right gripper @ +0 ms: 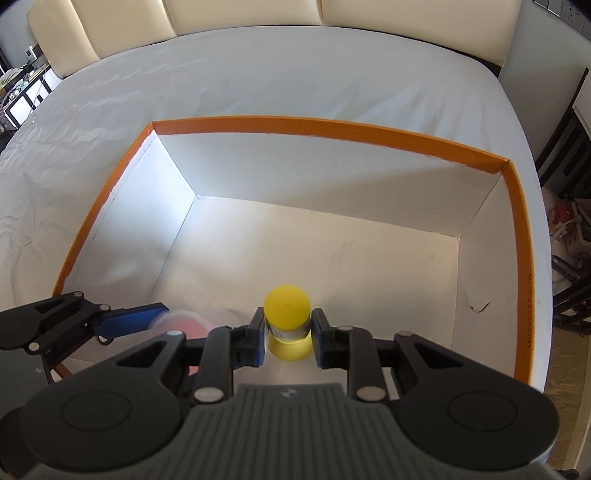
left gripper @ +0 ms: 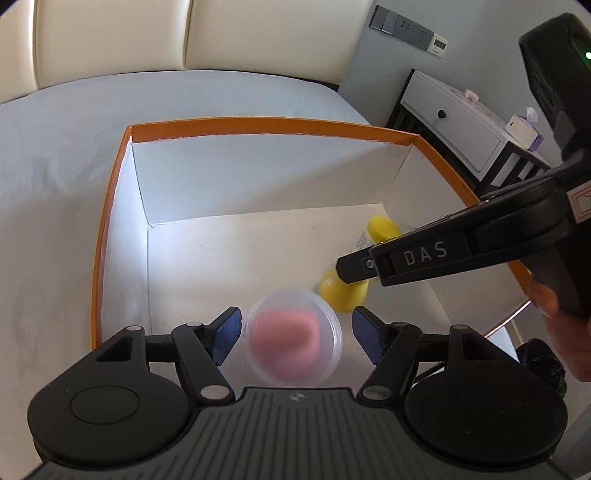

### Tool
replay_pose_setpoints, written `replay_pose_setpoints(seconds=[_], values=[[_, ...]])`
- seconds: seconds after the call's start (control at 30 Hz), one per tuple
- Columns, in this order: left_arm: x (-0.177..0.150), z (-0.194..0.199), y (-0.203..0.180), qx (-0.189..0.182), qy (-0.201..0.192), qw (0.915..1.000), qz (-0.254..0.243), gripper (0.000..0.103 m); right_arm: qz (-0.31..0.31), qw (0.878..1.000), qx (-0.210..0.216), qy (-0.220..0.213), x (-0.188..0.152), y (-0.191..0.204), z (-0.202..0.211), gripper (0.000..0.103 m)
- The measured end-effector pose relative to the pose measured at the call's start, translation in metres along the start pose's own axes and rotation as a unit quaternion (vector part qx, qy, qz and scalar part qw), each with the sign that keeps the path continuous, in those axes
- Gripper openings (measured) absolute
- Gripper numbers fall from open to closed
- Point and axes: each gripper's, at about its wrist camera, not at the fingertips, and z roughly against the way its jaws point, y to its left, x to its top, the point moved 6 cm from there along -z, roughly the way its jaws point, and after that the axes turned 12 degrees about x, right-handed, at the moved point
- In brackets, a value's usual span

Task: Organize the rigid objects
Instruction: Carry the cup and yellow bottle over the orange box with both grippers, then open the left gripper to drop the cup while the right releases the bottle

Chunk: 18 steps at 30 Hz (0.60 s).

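Note:
A clear round cup [left gripper: 295, 339] with something pink inside hangs blurred between the blue pads of my left gripper [left gripper: 295, 316]. The jaws stand wide and neither pad touches the cup. It is over the near left part of the orange-rimmed white box [left gripper: 229, 127]. My right gripper [right gripper: 288, 332] is shut on a yellow-capped bottle [right gripper: 287, 306] with a label, low in the box [right gripper: 332, 129]. In the left wrist view the right gripper [left gripper: 349, 266] crosses that bottle [left gripper: 384, 227] from the right. The cup [right gripper: 184, 321] shows beside a left finger [right gripper: 129, 319].
The box lies on a bed with a pale sheet [right gripper: 258, 74] and a cream padded headboard [left gripper: 147, 33]. A white bedside drawer unit [left gripper: 454, 122] with a tissue pack stands right of the bed. The box's right wall has a small tear [right gripper: 480, 306].

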Motion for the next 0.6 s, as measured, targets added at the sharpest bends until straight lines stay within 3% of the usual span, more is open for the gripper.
replay_pose_setpoints(seconds=[0.17, 0.37, 0.47, 0.6], values=[[0.001, 0.006, 0.002, -0.011, -0.012, 0.9998, 0.007, 0.082, 0.0, 1.0, 0.002, 0.001, 0.0, 0.002, -0.001, 0.024], [0.013, 0.039, 0.013, -0.031, -0.065, 0.9973, 0.013, 0.081, -0.019, 1.0, 0.012, -0.007, 0.005, -0.005, 0.001, 0.024], [0.016, 0.055, 0.033, -0.006, -0.1, 0.9937, 0.051, 0.073, -0.021, 1.0, 0.009, -0.007, 0.008, -0.004, 0.001, 0.024], [0.023, 0.072, 0.071, 0.024, -0.142, 0.9819, 0.124, 0.073, -0.022, 1.0, 0.009, 0.011, -0.001, -0.002, -0.007, 0.024]])
